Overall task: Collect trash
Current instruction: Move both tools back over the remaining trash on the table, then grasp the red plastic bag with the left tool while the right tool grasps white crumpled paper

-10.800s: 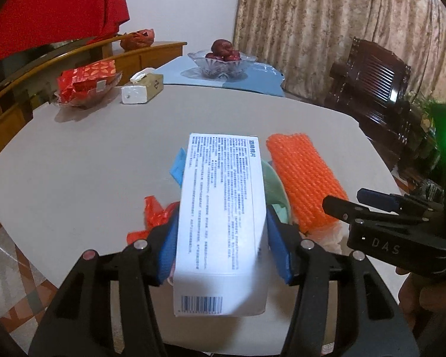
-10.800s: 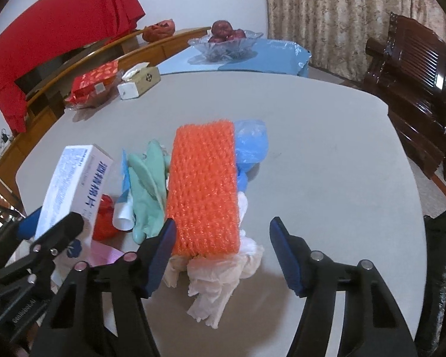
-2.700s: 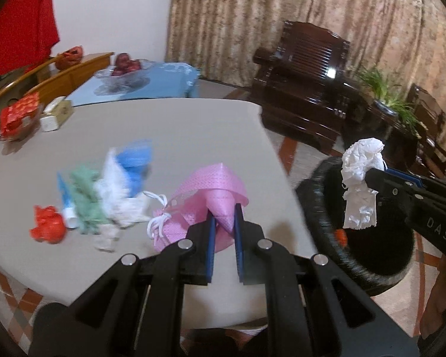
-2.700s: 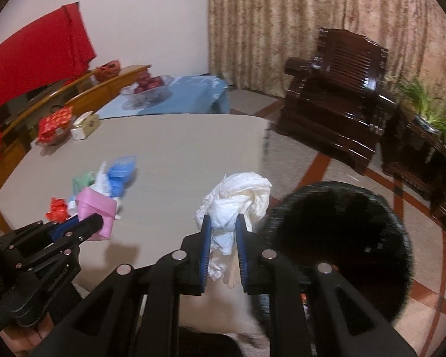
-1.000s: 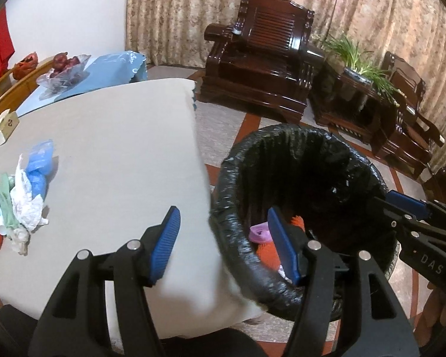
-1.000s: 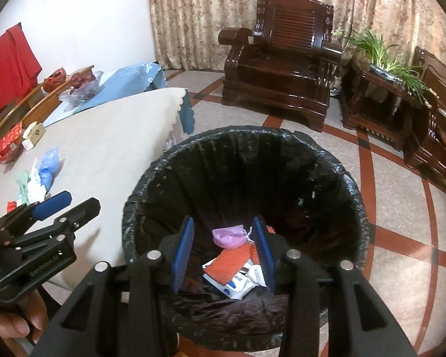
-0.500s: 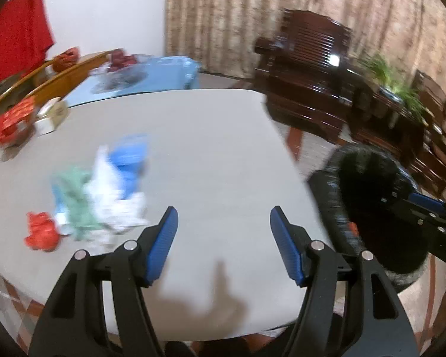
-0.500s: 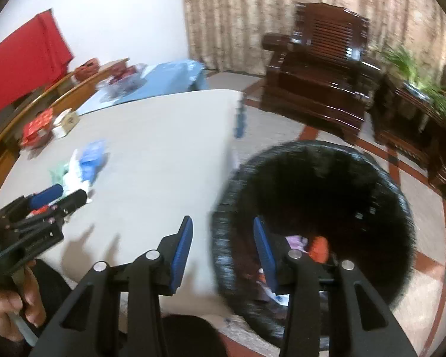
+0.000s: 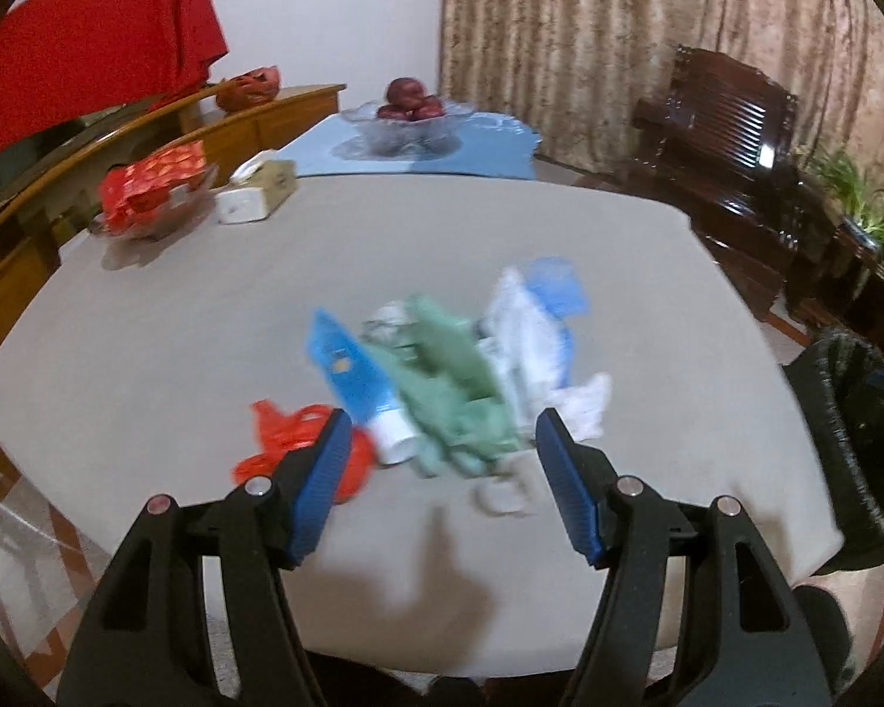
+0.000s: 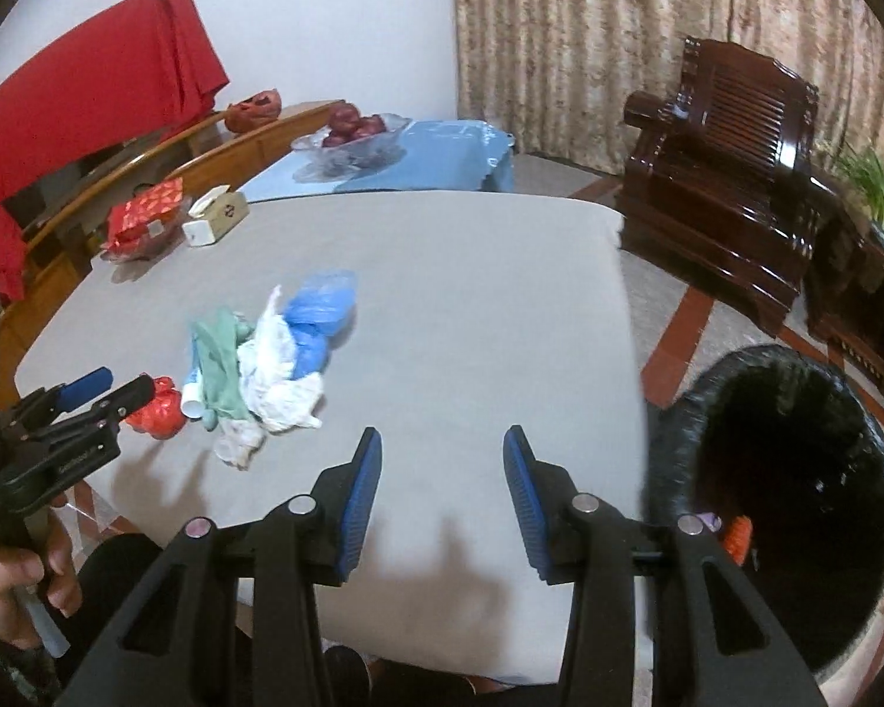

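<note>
Trash [image 10: 265, 353] lies in a loose heap on the grey worktop [image 10: 471, 306], toward its left part and nearer the near edge than the far one: a crumpled red wrapper [image 9: 300, 448] at the left end, a blue tube with a white cap [image 9: 359, 383] beside it, a green glove [image 9: 448, 377] over the tube, then white crumpled plastic [image 10: 277, 365] and a blue plastic bag [image 10: 321, 306] at the right end. The left hand-held gripper [image 9: 439, 471] hangs over the near edge in front of the heap with its blue pads spread wide and nothing between them. The right hand-held gripper [image 10: 442, 489] is over bare worktop to the right of the heap, jaws partly apart and likewise empty. A bin lined with a black bag [image 10: 795, 471] stands on the floor off the worktop's right edge, with an orange scrap and a pinkish one visible inside. Along the far left edge sit a red packet in a dish [image 10: 144, 218] and a tissue box [image 10: 215, 218].
</note>
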### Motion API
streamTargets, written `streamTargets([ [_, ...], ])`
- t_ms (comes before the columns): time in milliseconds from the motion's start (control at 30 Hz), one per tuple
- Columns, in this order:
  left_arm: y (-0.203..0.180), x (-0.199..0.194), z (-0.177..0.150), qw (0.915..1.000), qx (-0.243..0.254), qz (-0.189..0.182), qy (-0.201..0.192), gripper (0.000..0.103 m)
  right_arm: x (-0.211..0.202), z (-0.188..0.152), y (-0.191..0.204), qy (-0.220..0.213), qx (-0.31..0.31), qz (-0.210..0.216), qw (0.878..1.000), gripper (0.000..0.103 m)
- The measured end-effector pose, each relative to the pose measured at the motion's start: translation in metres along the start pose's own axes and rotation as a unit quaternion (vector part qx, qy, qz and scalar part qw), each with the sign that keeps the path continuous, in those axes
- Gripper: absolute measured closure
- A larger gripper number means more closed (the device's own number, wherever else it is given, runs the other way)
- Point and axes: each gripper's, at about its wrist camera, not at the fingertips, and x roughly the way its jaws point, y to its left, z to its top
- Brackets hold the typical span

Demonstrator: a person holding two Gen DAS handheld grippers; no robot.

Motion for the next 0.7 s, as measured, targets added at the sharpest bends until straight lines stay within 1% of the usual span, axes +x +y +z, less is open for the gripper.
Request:
streamTargets([
  [233, 0.039, 0.009, -0.011, 0.9999, 0.002, -0.004, 0.016, 0.040, 0.025, 0.007, 0.052, 0.006, -0.014, 0.019, 1.000, 0.060],
  [400, 0.054, 0.021, -0.022, 0.9994, 0.000, -0.010, 0.034, 0.040, 0.038, 0.010, 0.084, 0.010, -0.029, 0.027, 0.999, 0.060],
  [533, 0.063, 0.036, -0.028, 0.9986, -0.007, -0.014, 0.051, 0.040, 0.049, 0.011, 0.101, 0.015, -0.040, 0.032, 0.999, 0.060],
  [700, 0.071, 0.054, -0.033, 0.9975, -0.011, -0.019, 0.066, 0.040, 0.063, 0.008, 0.113, 0.024, -0.044, 0.032, 0.998, 0.060],
])
